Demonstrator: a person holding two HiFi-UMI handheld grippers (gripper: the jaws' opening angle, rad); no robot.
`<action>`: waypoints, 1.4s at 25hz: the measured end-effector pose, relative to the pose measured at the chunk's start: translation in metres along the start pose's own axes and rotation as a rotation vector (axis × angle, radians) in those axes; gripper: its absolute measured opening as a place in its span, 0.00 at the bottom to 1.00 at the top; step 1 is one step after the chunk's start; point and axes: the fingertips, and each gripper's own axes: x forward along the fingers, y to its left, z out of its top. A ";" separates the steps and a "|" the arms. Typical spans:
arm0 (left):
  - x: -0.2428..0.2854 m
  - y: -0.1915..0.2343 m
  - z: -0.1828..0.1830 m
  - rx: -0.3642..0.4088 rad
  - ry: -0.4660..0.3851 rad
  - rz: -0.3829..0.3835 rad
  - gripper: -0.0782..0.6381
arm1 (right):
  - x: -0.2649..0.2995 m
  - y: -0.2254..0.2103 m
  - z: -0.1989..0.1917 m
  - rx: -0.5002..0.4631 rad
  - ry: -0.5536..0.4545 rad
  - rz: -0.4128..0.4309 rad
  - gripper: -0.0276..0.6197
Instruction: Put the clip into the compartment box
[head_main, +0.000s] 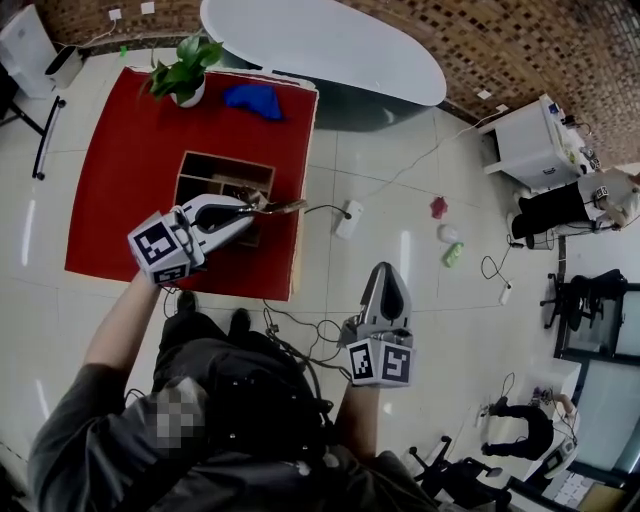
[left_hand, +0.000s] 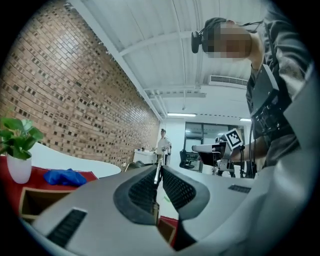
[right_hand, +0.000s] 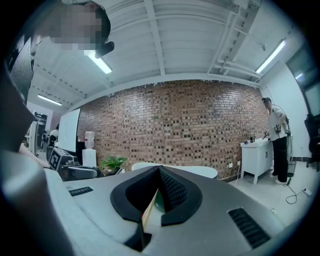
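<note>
My left gripper (head_main: 262, 208) hovers over the wooden compartment box (head_main: 225, 160), which stands on a red table (head_main: 110, 190). It is shut on a thin metal clip (head_main: 285, 206) that sticks out past its tips, above the box's right edge. In the left gripper view the clip (left_hand: 157, 175) shows as a narrow strip pinched between the pads of the left gripper (left_hand: 159, 169), with the box (left_hand: 30, 200) below. My right gripper (head_main: 387, 267) is off the table, above the floor, pointing away from me. It is shut with nothing in it (right_hand: 159, 170).
A potted plant (head_main: 183, 70) and a blue cloth (head_main: 255, 100) sit at the table's far side. A white oval table (head_main: 320, 40) stands beyond. Cables (head_main: 320, 330), a white block (head_main: 348, 218) and small items (head_main: 453, 255) lie on the floor. People sit at desks (head_main: 560, 205) on the right.
</note>
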 end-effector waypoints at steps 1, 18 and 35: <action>0.002 0.001 -0.004 0.001 0.007 -0.008 0.19 | 0.002 -0.002 -0.001 0.000 0.006 -0.006 0.05; -0.034 0.016 -0.057 -0.003 0.094 0.105 0.19 | 0.020 0.023 -0.010 0.005 0.014 0.015 0.05; -0.100 -0.027 0.036 0.004 -0.139 0.258 0.15 | -0.021 0.041 0.011 0.011 -0.060 0.050 0.05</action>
